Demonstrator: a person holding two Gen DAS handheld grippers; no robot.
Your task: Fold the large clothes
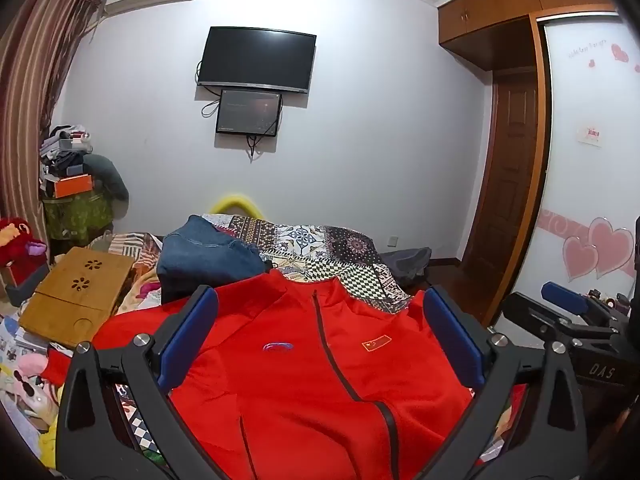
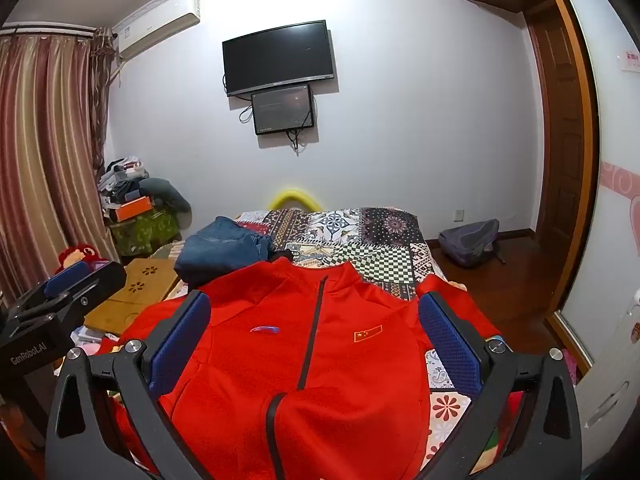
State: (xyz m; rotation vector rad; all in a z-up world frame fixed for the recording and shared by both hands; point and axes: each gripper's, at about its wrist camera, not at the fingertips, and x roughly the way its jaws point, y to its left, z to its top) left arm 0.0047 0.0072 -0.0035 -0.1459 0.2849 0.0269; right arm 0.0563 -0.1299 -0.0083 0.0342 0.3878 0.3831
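Observation:
A red zip-up jacket (image 1: pixel 304 364) (image 2: pixel 280 344) lies face up on the patterned bedspread (image 1: pixel 340 252) (image 2: pixel 360 240), collar toward the far wall, its dark zipper running down the middle. In the right wrist view its lower hem is turned up near the zipper. My left gripper (image 1: pixel 320 340) hovers above the chest, jaws wide open, nothing between the blue pads (image 1: pixel 188 336). Beside it, my right gripper (image 2: pixel 316 340) also hovers over the jacket, open and empty. Each gripper shows at the edge of the other's view.
Folded blue jeans (image 1: pixel 204 256) (image 2: pixel 224 248) lie just beyond the jacket's left shoulder. A wooden lap table (image 1: pixel 76 296) (image 2: pixel 132 296) sits at the bed's left among clutter. A grey backpack (image 2: pixel 472 240) lies on the floor near the wardrobe (image 1: pixel 520 160).

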